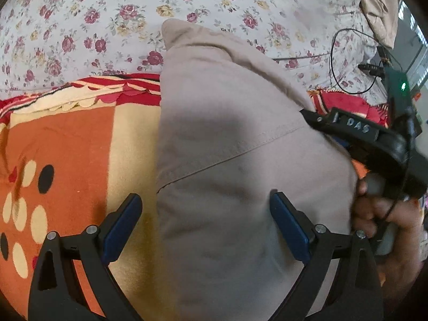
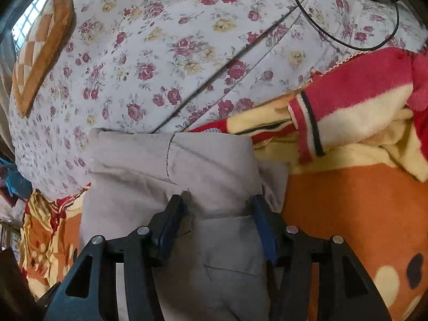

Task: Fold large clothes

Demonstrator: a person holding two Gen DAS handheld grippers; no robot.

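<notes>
A bed covered by a floral sheet (image 1: 88,24) fills the background of both views. Over its near part lies an orange, cream and red blanket (image 1: 67,144), bunched into thick folds at the right of the right wrist view. On the blanket rests the beige garment (image 1: 227,139), folded into a long strip whose far corner reaches onto the floral sheet; a stitched seam crosses it diagonally.

The left gripper (image 1: 206,224) hangs over the garment's near left edge with its jaws spread wide, one blue pad above the blanket, the other above the cloth, holding nothing. The right gripper (image 2: 218,224) is also released, its jaws apart over the folded cloth; its pads seem to touch the fabric, though the blur leaves that uncertain. A thin black cable (image 2: 345,37) loops on the sheet beyond.
</notes>
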